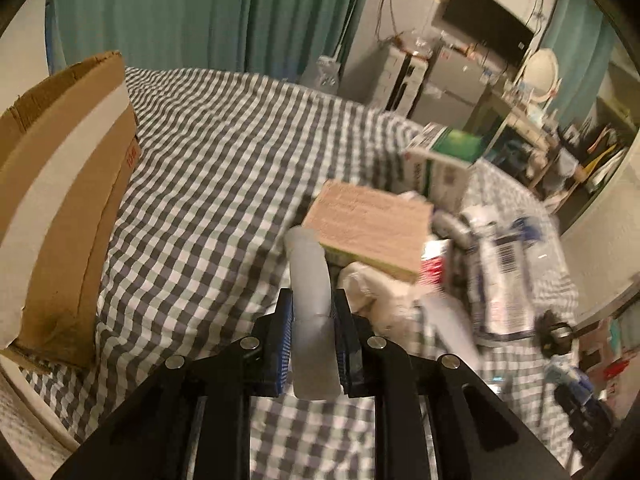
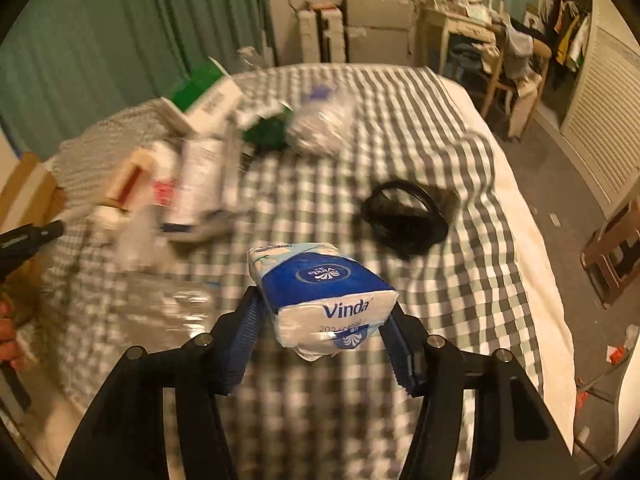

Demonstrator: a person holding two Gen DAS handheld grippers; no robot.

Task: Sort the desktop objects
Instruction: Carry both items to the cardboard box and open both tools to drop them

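Above a bed spread with a grey-and-white checked cover (image 1: 224,152), the left gripper (image 1: 312,320) is clenched on a frosted translucent plastic tube (image 1: 310,280), its long axis running straight ahead between the blue pads and out past the tips. The open brown cardboard box (image 1: 68,184) stands to that gripper's left at the bed's edge, nearer this hand than the other; the move ahead likely swings that way. The right gripper (image 2: 324,320) grasps a blue-and-white Vinda tissue pack (image 2: 320,292), lifted clear of the cover. A blurred heap of bottles and cartons (image 2: 192,172) lies ahead-left, a black ring-shaped strap (image 2: 408,216) ahead-right.
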